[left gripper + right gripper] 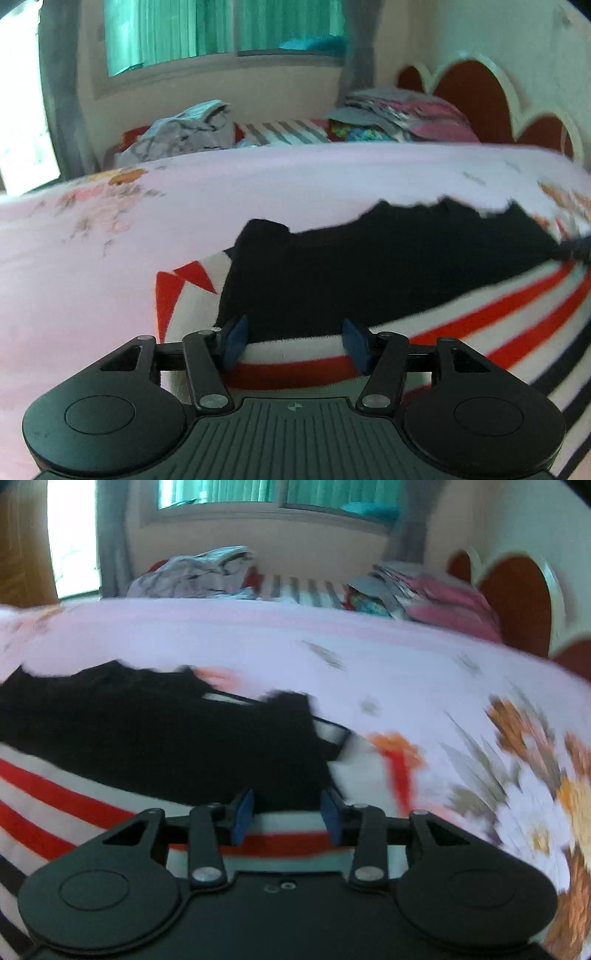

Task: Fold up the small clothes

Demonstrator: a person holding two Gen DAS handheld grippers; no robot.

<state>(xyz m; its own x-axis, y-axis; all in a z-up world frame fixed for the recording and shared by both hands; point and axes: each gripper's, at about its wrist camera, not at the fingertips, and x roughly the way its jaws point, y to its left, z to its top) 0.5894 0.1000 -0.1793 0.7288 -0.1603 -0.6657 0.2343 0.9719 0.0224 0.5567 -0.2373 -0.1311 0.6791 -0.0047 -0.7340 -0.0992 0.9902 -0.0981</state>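
Note:
A small garment with a black top part (369, 266) and red, white and black stripes (480, 325) lies flat on the pink flowered bed sheet (110, 258). My left gripper (295, 345) stands open over its near left edge, blue pads apart, with striped cloth lying between them but not pinched. In the right wrist view the same garment (166, 731) spreads to the left, and my right gripper (286, 818) is open over its near right edge, its pads clear of the cloth.
Piles of other clothes sit along the far edge of the bed: a grey-white heap (184, 129), a striped piece (288, 133) and a pink and grey stack (406, 114). A red heart-shaped headboard (472, 99) stands at the right, a window (221, 29) behind.

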